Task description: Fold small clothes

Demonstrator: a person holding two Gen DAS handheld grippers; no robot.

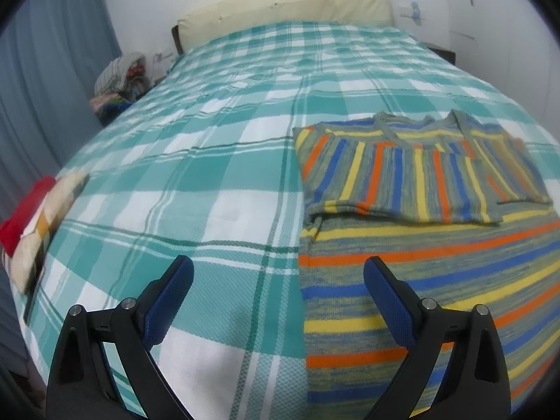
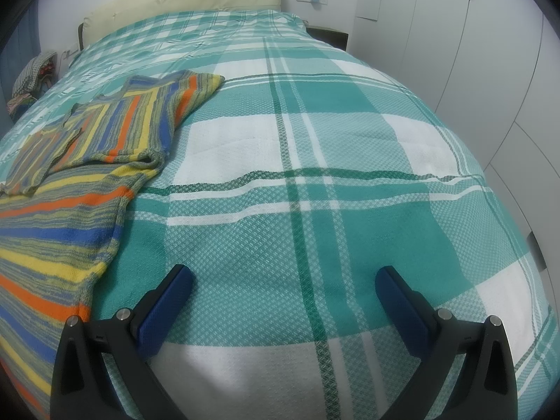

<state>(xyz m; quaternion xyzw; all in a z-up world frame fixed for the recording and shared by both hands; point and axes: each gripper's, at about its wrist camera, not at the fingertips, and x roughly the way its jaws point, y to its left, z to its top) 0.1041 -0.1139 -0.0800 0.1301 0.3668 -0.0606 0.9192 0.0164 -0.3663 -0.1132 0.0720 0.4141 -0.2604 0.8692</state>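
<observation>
Hovering over the bed [image 1: 217, 182], we hold both grippers spread wide and empty, left gripper [image 1: 278, 280] at the sweater's [image 1: 437, 280] left edge, right gripper [image 2: 283, 287] beside it over bare plaid, sweater's top part folded down.

Striped knit sweater [image 1: 430, 280] [image 2: 52, 245], bands of orange, blue, yellow, grey-green. Lying flat on bed, partly folded: both sleeves [image 1: 402, 171] [image 2: 133, 122] and upper part turned inward over body, stripes there running lengthwise. Lower body spread open, stripes crosswise, hem toward near edge.
</observation>
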